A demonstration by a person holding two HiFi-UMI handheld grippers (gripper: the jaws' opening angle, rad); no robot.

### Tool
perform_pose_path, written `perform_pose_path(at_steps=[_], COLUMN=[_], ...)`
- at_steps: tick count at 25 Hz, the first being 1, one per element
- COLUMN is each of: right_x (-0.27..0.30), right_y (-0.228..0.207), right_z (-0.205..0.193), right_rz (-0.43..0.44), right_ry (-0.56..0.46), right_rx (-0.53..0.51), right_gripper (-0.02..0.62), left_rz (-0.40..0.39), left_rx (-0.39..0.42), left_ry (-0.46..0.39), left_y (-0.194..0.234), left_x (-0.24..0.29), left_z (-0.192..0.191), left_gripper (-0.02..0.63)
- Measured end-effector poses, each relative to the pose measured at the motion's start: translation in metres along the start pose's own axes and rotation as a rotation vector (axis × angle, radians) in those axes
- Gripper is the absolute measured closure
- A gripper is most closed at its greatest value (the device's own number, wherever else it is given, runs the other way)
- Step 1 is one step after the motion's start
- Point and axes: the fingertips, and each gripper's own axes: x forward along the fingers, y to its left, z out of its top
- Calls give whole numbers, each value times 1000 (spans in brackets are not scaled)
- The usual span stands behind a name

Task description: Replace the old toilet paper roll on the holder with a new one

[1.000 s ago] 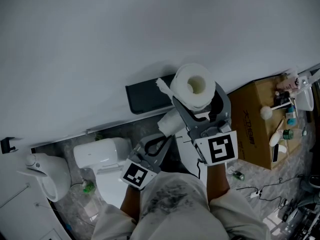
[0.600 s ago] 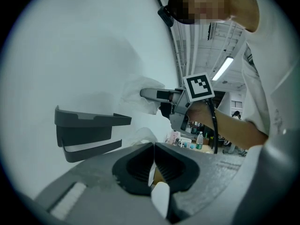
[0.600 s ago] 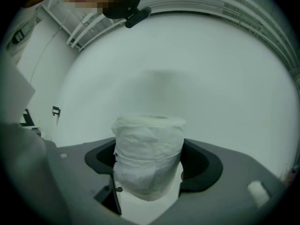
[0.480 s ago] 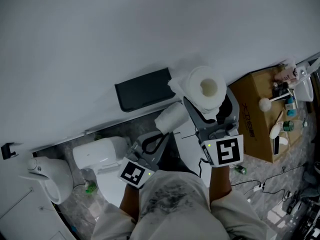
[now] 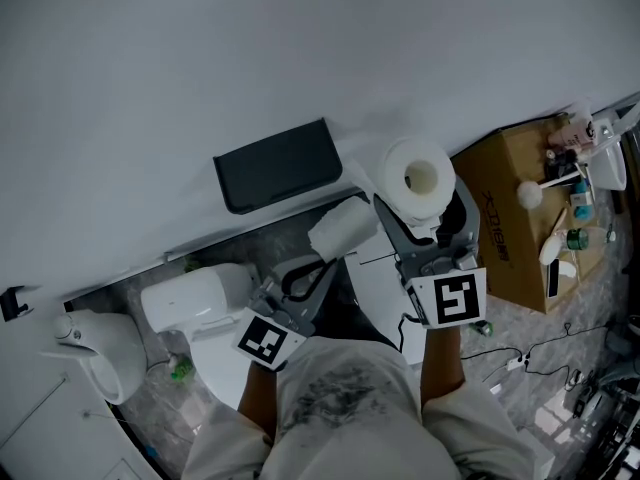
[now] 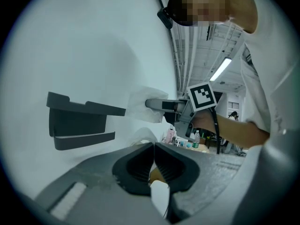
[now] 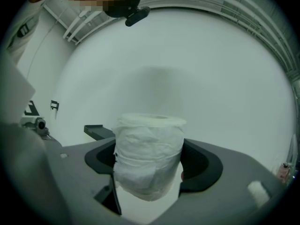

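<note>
1. The right gripper (image 5: 424, 213) had its fingers spread wide and clamped on the new roll (image 5: 420, 176), which stood upright with its core end facing the head camera.
2. The left gripper (image 6: 153, 159) had its fingers almost fully closed, pinching something thin, tan and white. This was probably the edge of the old roll (image 5: 340, 230), the white cylinder at its tip in the head view, but that was not certain.
3. The black holder (image 5: 278, 165) on the wall was bare, with no roll on it.
4. Change over the last second: in the head view the new roll had overlapped the holder's right end, and now sat near it with a clear gap. The head camera also shifted, so part of that may be the view. Both grips stayed the same.
5. Judgement: the old roll was off and the new one was in hand but not mounted. The right gripper still had to bring it back to the holder.
</note>
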Motion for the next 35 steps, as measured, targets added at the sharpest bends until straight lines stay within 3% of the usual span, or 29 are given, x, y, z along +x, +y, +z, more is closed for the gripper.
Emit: perform_pose_path(at_steps=[20,35], right_x=[6,39], right_y=[25,43], right_z=[-63,-121], right_rz=[47,100], right_ry=[113,250], right_rx=[-86,-248], right_gripper=[212,212], left_rz=[18,48], left_rx=[-35,-56], left_ry=[5,11], left_y=[8,25], left_x=[-14,-25], left_z=[-37,-53], left_gripper=[592,592])
